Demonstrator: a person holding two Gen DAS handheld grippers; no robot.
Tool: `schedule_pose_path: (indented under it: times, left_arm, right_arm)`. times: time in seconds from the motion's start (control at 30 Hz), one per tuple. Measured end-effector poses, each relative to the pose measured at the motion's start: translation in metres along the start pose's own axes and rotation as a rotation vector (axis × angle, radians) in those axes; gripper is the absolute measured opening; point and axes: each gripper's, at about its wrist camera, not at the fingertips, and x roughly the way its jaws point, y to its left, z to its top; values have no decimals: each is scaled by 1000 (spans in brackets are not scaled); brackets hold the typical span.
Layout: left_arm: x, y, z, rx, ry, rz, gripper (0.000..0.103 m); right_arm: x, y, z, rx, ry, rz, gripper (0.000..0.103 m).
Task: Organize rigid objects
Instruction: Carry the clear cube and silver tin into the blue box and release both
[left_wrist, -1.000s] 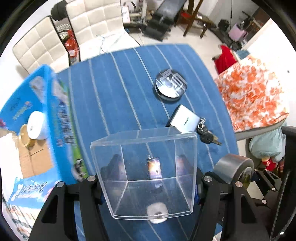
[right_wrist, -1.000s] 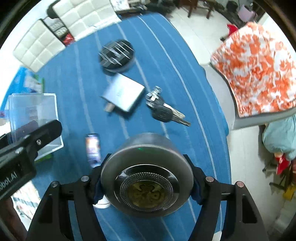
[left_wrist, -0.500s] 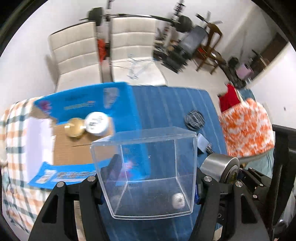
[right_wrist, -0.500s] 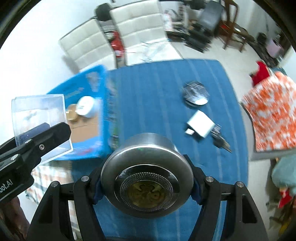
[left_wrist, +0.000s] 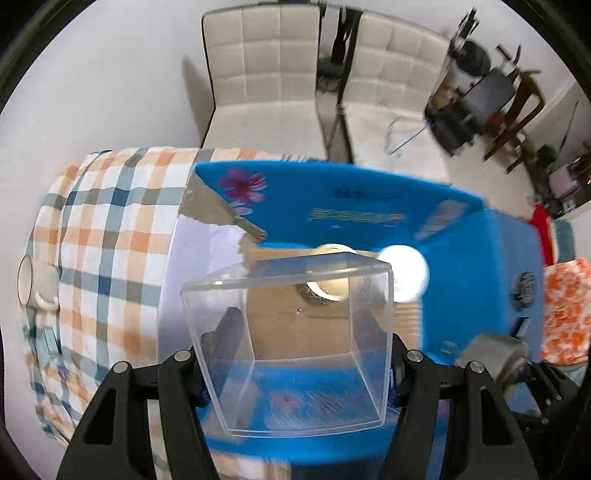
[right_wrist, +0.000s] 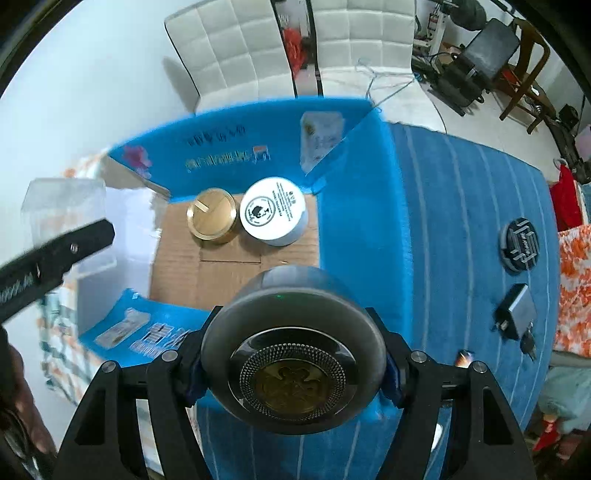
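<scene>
I see the surface under a blue cloth with thin white stripes (right_wrist: 461, 229), and at its left end an open blue cardboard box with a brown corrugated floor (right_wrist: 236, 273) (left_wrist: 369, 206); beyond the box's left side the cover turns to an orange-and-blue checked cloth (left_wrist: 110, 229). Two white quilted chairs (left_wrist: 266, 74) stand past the far edge.

My left tool (left_wrist: 295, 365) is clamped on a clear, square plastic container (left_wrist: 295, 339), one black finger on each side wall, held above the near-left part of the box. From the right wrist it shows at the far left, outside the box's left wall.

My right tool (right_wrist: 293, 365) grips a round grey metal tin with a gold emblem in its lid (right_wrist: 291, 369) — fingers pressed on both flanks — over the box's near edge.

On the box floor, against the far wall, a round white jar with a printed lid (right_wrist: 273, 210) sits touching a round gold-lidded tin (right_wrist: 211, 216) on its left.

Near the cloth's right edge lie a round black disc with silver lines (right_wrist: 519, 245), then a grey plug adapter (right_wrist: 515, 310), then dark keys (right_wrist: 528, 341) touching the adapter's near corner. A white mug (left_wrist: 35, 282) lies on the checked cloth's left edge.
</scene>
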Motion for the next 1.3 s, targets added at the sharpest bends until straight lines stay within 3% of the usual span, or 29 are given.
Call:
schedule_pose_path:
  times: [0.23,0.37,0.6,0.83,0.87,0.9,1.03,1.1,1.17,1.3]
  left_arm:
    - [79,5,23,81,121,108,63]
    - [103,-2,25,127,166,146,63]
    - [121,-7,23,148,204,127,63]
    - [130,12,20,73,264,49,63]
    - [128,15,20,60,270,40,65]
    - [126,16,20,55,268,39,73]
    - [112,21,20,43,240,26,77]
    - [106,20,19,39,240,-8,93]
    - [98,16,17,48,236,-9,103]
    - [78,12,10,53,200,-1,103]
  right_arm:
    - [70,16,16,-1,103,-112,74]
    - [95,22,21,-6,133,-174,74]
    - [119,27,25,12,179,-174,74]
    - [131,18,30,35,212,-129,74]
    - [132,17,31,36,218,-120,74]
    - [133,18,34,35,223,-114,74]
    - [132,14,39,31,224,-104,76]
    - [129,11,42,31,226,-95,80]
    - [123,11,46,31,221,-84,91]
    - [106,11,48,16,200,-79,93]
